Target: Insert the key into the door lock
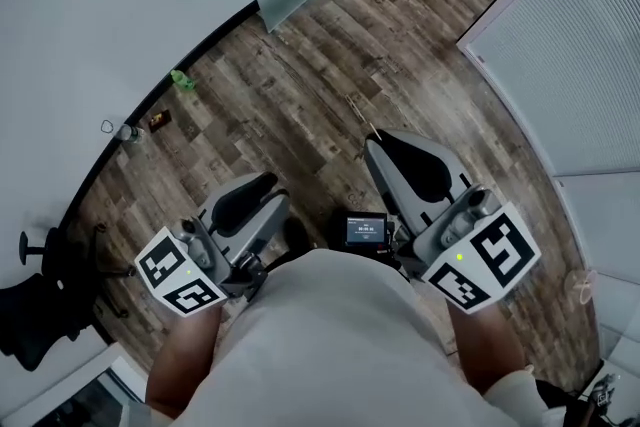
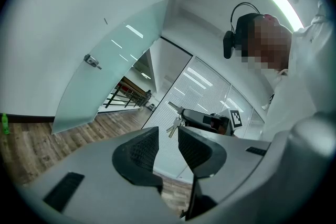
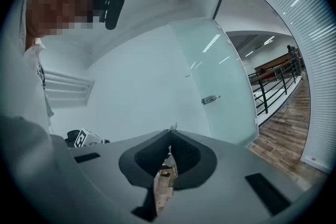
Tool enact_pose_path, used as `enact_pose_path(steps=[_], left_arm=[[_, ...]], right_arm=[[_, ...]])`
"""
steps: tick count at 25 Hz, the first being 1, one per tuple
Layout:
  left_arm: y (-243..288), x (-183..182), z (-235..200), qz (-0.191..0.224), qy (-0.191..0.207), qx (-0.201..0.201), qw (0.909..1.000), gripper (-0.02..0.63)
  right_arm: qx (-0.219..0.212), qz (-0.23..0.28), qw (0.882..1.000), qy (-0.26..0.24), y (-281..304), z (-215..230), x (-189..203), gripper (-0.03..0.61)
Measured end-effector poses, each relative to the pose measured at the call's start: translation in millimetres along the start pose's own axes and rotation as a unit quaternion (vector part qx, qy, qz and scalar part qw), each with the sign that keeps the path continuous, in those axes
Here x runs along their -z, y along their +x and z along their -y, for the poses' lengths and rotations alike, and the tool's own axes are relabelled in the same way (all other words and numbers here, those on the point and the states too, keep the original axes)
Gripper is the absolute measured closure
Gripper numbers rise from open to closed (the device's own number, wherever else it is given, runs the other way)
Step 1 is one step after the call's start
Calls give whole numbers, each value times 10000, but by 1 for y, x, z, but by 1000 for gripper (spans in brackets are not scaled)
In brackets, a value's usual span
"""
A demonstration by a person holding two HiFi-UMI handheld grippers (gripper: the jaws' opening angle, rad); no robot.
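Wood-plank flooring is stretching out beneath the person, with a white wall curving along one side. Nearest to the body, both grippers are pointing forward at about waist height. The left gripper is standing with its jaws spread and nothing between them. The right gripper is keeping its jaws pressed together on the key. The blade is poking out just past the tips, and a couple of other keys are dangling from the same ring.

Farther off, the frosted glass door is standing ajar from the wall, and the small metal lock is sitting on its face near the edge. It is well apart from the key. Beyond the door, a dark railing is showing through the opening.

Judging by this, the step in hand is the approach – the key is gripped but nowhere near the lock yet. The next move is calling for closing in on the door, bringing the right gripper level with the lock and lining the blade up squarely with the keyhole. The keyhole itself is too small to make out from here. The free left gripper could be steadying the door, since a hinged panel may swing away under the push.
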State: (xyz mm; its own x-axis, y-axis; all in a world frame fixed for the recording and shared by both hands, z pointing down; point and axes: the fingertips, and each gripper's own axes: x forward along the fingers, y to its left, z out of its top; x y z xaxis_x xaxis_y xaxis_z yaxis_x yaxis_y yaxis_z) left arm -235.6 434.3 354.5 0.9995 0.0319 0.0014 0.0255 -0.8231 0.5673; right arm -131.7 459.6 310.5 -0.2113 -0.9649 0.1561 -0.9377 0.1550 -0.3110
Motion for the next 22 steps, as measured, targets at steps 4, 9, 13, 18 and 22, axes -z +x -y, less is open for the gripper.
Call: enact_pose_path(steps=[4, 9, 13, 18, 22], left_arm=[[2, 8, 4, 18, -14, -15, 10000, 488], [0, -2, -3, 121, 69, -34, 9999, 488], [-4, -1, -4, 128, 59, -76, 9999, 488], [-1, 5, -3, 147, 54, -112, 9998, 488], [1, 7, -4, 159, 1, -157, 9998, 488]], right_arm=[[99, -77, 9999, -28, -10, 8, 14, 561], [207, -95, 9997, -17, -2, 15, 18, 561], [248, -120, 9996, 1, 0, 16, 22, 561], [252, -161, 9996, 11, -3, 21, 27, 561], [259, -284, 9992, 65, -4, 26, 33, 561]])
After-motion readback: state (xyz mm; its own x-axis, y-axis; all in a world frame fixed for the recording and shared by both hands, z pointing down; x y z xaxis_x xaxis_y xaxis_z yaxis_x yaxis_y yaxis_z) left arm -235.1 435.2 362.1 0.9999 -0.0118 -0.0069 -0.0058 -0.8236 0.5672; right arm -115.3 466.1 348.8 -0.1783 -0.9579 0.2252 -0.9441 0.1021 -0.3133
